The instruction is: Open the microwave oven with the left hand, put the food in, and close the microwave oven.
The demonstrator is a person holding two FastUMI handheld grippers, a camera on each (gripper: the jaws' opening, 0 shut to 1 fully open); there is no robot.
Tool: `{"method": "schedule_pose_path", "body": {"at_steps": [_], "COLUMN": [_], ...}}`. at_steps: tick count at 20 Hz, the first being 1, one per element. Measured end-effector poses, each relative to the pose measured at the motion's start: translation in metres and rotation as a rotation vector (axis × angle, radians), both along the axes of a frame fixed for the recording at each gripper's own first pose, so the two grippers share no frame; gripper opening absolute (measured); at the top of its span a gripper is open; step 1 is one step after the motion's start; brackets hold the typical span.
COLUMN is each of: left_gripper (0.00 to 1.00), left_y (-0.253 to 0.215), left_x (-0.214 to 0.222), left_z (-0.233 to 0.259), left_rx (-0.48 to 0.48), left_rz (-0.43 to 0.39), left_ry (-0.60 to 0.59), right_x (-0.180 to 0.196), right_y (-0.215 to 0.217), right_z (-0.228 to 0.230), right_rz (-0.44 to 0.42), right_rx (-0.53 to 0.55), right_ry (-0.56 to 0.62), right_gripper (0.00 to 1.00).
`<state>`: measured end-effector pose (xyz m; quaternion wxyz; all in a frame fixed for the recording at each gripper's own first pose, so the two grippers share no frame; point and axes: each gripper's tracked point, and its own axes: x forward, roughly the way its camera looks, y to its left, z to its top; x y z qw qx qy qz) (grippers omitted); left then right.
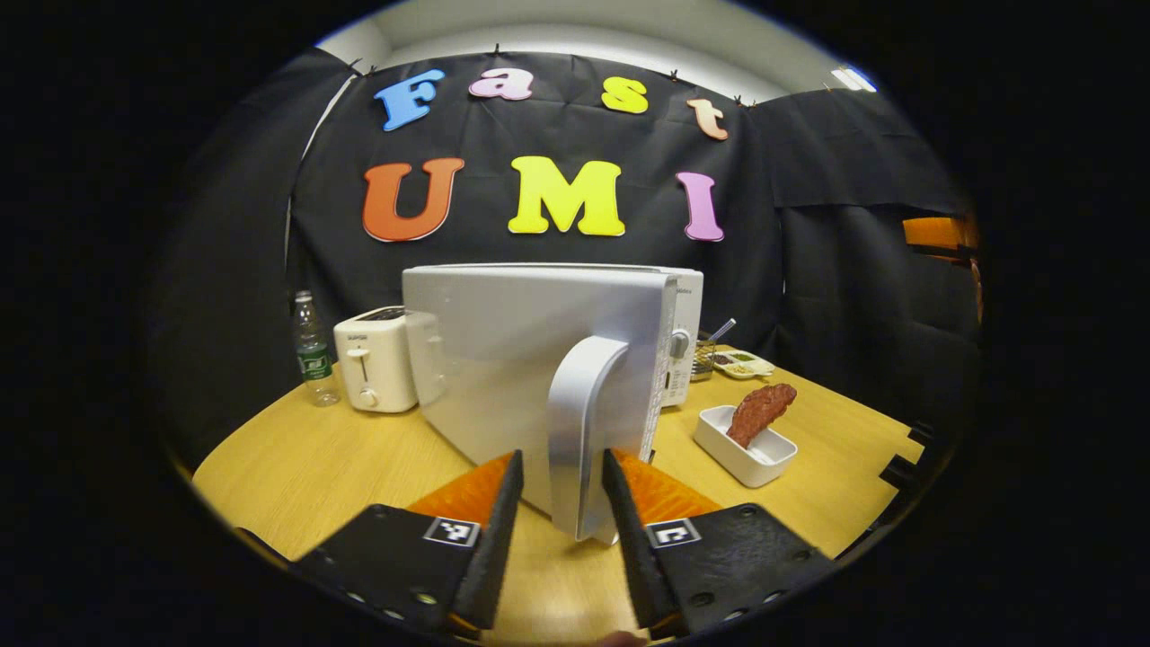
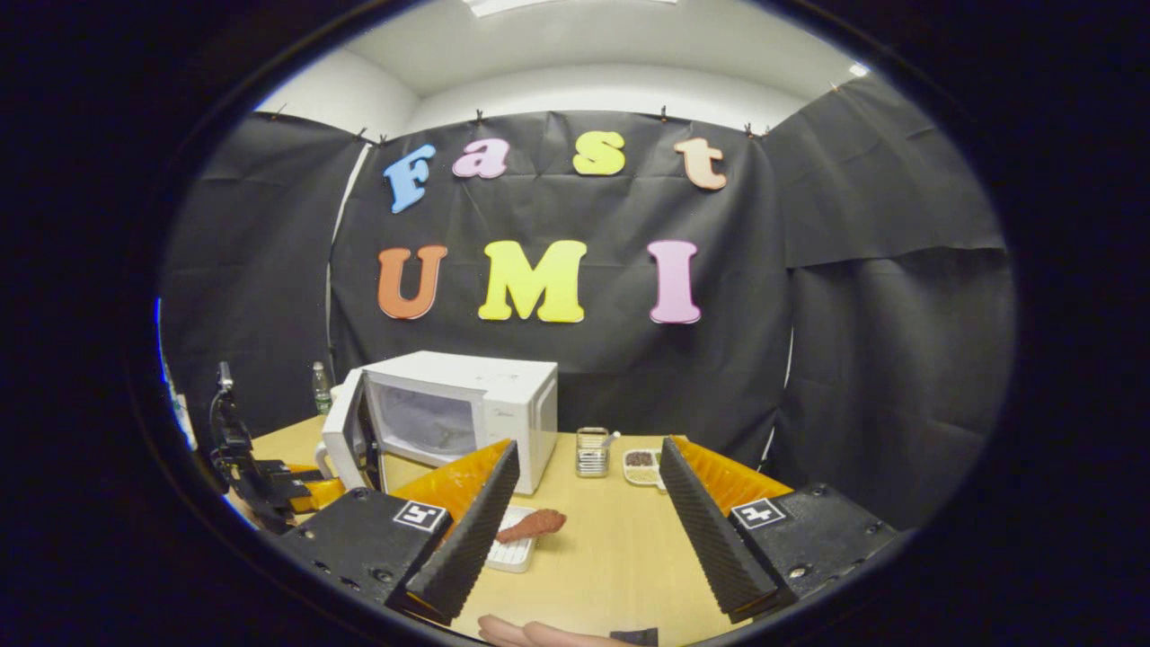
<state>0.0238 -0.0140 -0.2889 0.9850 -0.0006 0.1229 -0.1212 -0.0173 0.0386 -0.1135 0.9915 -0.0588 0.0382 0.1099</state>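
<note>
- Microwave (image 1: 539, 359) sits on the wooden surface (image 1: 341, 458) with its door (image 1: 530, 377) swung open. In the left gripper view the door's outer face is turned to the camera. In the right gripper view the oven (image 2: 467, 413) shows from the front with the door (image 2: 346, 440) hanging open to its left and the cavity visible.
- Left tool (image 1: 561, 503) has its two fingers either side of the door handle (image 1: 579, 431). They look close against it, but I can't tell if both actually press on it. The same tool (image 2: 269, 490) shows at the far left of the right gripper view, next to the open door.
- Right tool (image 2: 588, 530) is wide open with nothing between the fingers, hovering over the surface in front of the oven.
- Food (image 1: 759, 413), a reddish-brown piece, lies in a white tray (image 1: 741, 449) to the right of the microwave. It also shows in the right gripper view (image 2: 535, 524), just in front of the oven.
- Toaster (image 1: 373, 368) and bottle (image 1: 313, 350) stand left of the door. Small lettering on the toaster and on the microwave's control panel is too tiny to read.
- Each tool carries square black-and-white marker tags.
</note>
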Motion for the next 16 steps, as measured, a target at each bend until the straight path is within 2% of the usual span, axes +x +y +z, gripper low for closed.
{"method": "schedule_pose_path", "body": {"at_steps": [1, 2, 3, 4, 5, 7, 8, 12, 16], "left_gripper": [0.60, 0.89, 0.93, 0.94, 0.94, 0.93, 0.93, 0.93, 0.92], "left_y": [0.021, 0.038, 0.053, 0.066, 0.075, 0.089, 0.095, 0.114, 0.128], "left_x": [-0.010, -0.019, -0.028, -0.034, -0.038, -0.045, -0.047, -0.057, -0.069], "left_z": [0.005, 0.012, 0.018, 0.023, 0.028, 0.041, 0.047, 0.065, 0.100], "left_rx": [0.010, 0.018, 0.023, 0.026, 0.023, 0.007, 0.002, 0.009, 0.066], "left_rz": [0.032, 0.064, 0.091, 0.123, 0.140, 0.176, 0.189, 0.247, 0.305], "left_ry": [-0.013, -0.031, -0.046, -0.055, -0.061, -0.069, -0.074, -0.067, -0.107], "right_x": [-0.001, -0.001, 0.000, 0.002, 0.003, 0.003, 0.003, 0.008, 0.028], "right_y": [0.005, 0.008, 0.010, 0.011, 0.012, 0.016, 0.018, 0.018, 0.021], "right_z": [-0.004, -0.008, -0.010, -0.013, -0.015, -0.020, -0.020, -0.021, -0.041], "right_rz": [0.011, 0.018, 0.017, 0.012, 0.009, 0.010, 0.012, 0.007, 0.030], "right_rx": [0.005, 0.005, 0.002, -0.003, -0.008, -0.010, -0.012, -0.031, -0.066], "right_ry": [0.014, 0.023, 0.028, 0.032, 0.040, 0.053, 0.056, 0.052, 0.136], "right_gripper": [1.00, 1.00, 1.00, 1.00, 0.89, 0.89, 1.00, 1.00, 1.00]}}
